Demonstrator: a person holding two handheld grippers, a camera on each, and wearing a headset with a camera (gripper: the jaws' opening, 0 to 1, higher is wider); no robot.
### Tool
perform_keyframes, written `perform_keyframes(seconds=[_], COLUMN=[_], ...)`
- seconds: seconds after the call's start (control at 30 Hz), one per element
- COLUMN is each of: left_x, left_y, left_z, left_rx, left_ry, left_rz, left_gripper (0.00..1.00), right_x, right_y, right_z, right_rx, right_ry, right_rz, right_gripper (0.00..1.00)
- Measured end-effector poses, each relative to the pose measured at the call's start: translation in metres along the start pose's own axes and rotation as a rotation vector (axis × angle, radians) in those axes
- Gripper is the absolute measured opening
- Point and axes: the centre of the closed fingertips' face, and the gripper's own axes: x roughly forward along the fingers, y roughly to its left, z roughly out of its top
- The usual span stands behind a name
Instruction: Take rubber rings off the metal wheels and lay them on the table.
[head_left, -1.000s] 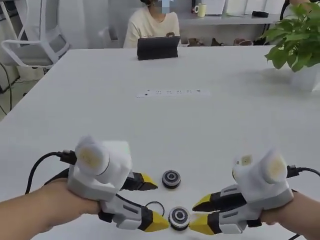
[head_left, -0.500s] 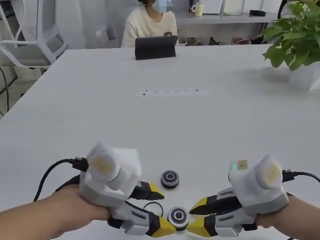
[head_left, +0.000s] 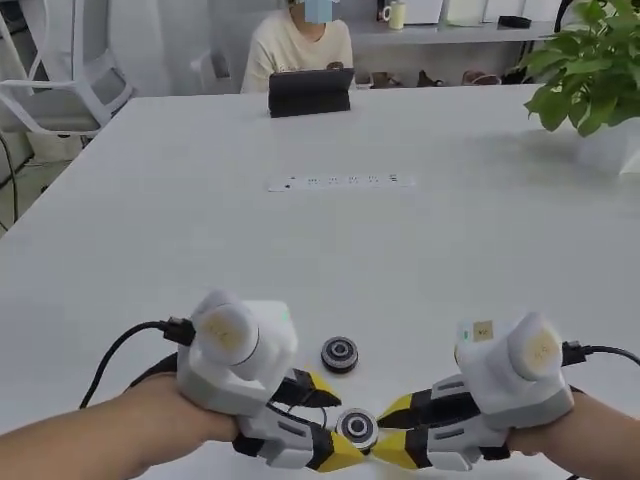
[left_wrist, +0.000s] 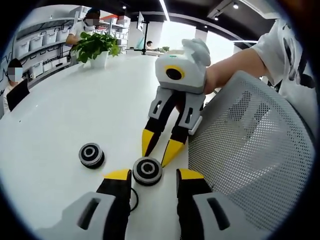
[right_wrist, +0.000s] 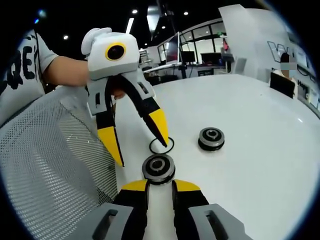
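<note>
Two metal wheels lie on the white table (head_left: 420, 260). The near wheel (head_left: 357, 427) (left_wrist: 147, 170) (right_wrist: 158, 168) sits between my two grippers, at the table's front edge. My left gripper (head_left: 332, 420) (left_wrist: 152, 175) (right_wrist: 140, 142) is open, its yellow tips on either side of this wheel. Facing it, my right gripper (head_left: 390, 430) (right_wrist: 160, 186) (left_wrist: 159, 146) is open narrowly, with its tips just short of the wheel. The second wheel (head_left: 340, 354) (left_wrist: 91, 155) (right_wrist: 211, 138) lies a little farther back. A loose black rubber ring (right_wrist: 161, 145) lies flat under one left jaw.
A white power strip (head_left: 340, 182) lies mid-table. A potted plant (head_left: 590, 70) stands at the far right. A person sits behind a dark tablet (head_left: 311, 92) at the far edge. A white mesh chair back (left_wrist: 250, 150) is close behind the grippers.
Both grippers have closed in on the near wheel from either side. The left gripper moved right over the loose ring. The head camera tilted slightly.
</note>
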Motion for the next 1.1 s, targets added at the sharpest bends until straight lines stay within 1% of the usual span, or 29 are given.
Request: perform_keyframes(seconds=[0.23,0.37,0.5,0.67,0.7,0.8,0.87,0.9,1.0,1.1], left_x=[0.006,0.01,0.012,0.014,0.015,0.016,0.016,0.016,0.016,0.016], left_y=[0.0,-0.001,0.0,0.001,0.001,0.003,0.005,0.007,0.008,0.007], left_z=[0.001,0.001,-0.002,-0.002,-0.001,-0.002,-0.002,-0.002,-0.002,-0.002], left_rx=[-0.011,-0.002,-0.007,0.005,0.017,0.02,0.053,0.086,0.088,0.123], left_ry=[-0.002,0.005,0.016,0.013,0.012,0.012,0.013,0.014,0.013,0.016], left_rz=[-0.001,-0.006,-0.001,0.015,0.022,0.038,0.059,0.074,0.087,0.094], left_gripper=[0.26,0.24,0.22,0.17,0.17,0.15,0.12,0.1,0.07,0.07], right_x=[0.0,0.001,0.001,0.001,0.001,0.001,0.001,0.001,0.001,0.001], right_y=[0.0,0.0,0.001,0.001,0.001,0.001,0.001,0.001,0.0,0.0], right_z=[0.0,0.0,-0.001,0.0,0.0,0.0,0.0,0.0,0.0,0.0], right_rx=[-0.006,-0.006,-0.01,-0.009,-0.01,-0.009,-0.009,-0.008,-0.007,-0.004], right_ry=[-0.002,-0.003,-0.004,-0.005,-0.006,-0.007,-0.008,-0.008,-0.01,-0.01], right_rz=[-0.004,-0.004,-0.006,-0.006,-0.006,-0.006,-0.007,-0.007,-0.007,-0.008], right_gripper=[0.15,0.15,0.15,0.15,0.15,0.15,0.14,0.14,0.14,0.14])
